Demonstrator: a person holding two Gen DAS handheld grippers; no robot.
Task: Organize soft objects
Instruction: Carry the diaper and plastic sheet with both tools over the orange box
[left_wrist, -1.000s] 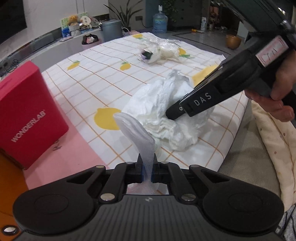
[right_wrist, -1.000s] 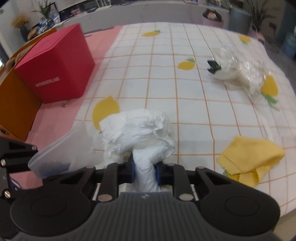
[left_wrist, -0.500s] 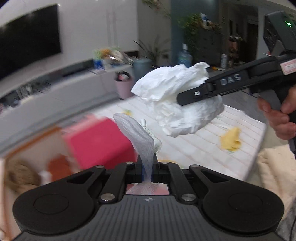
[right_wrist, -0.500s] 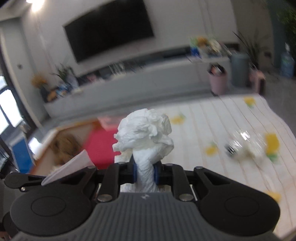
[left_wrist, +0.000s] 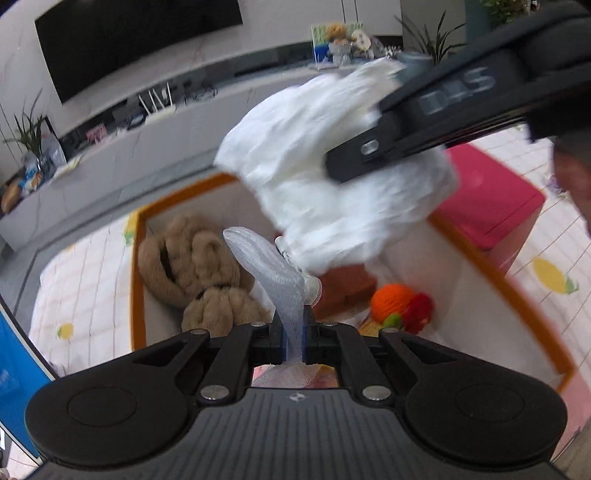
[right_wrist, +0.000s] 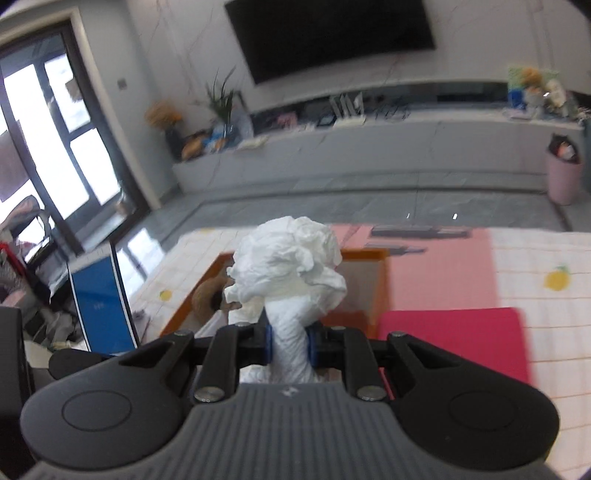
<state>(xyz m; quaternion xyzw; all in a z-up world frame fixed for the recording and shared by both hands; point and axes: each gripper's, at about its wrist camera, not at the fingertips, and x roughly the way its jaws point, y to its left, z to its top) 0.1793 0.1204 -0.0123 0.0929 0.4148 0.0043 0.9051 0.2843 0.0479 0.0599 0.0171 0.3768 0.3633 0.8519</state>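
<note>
My left gripper (left_wrist: 293, 341) is shut on a thin translucent mesh cloth (left_wrist: 269, 269) that stands up from its jaws. Above it hangs a crumpled white cloth (left_wrist: 317, 192), pinched by my right gripper, whose black finger (left_wrist: 424, 125) crosses the upper right of the left wrist view. In the right wrist view my right gripper (right_wrist: 290, 345) is shut on that white cloth (right_wrist: 288, 262). Below both lies an orange-rimmed box (left_wrist: 135, 280) holding a brown plush toy (left_wrist: 199, 273) and an orange and red knitted ball (left_wrist: 400, 302). The same box (right_wrist: 382, 291) shows behind the white cloth.
A red box (left_wrist: 491, 201) stands beside the orange-rimmed box, on a lemon-print sheet (left_wrist: 550, 273). A blue panel (right_wrist: 99, 302) stands at the left. Beyond are a long grey cabinet (right_wrist: 369, 147), a pink bin (right_wrist: 563, 177) and a dark screen (right_wrist: 332, 33).
Both grippers lifted their cloths off the lemon-print sheet and swung left over the orange-rimmed box. The red box now lies to the right. Both grips stayed shut.
</note>
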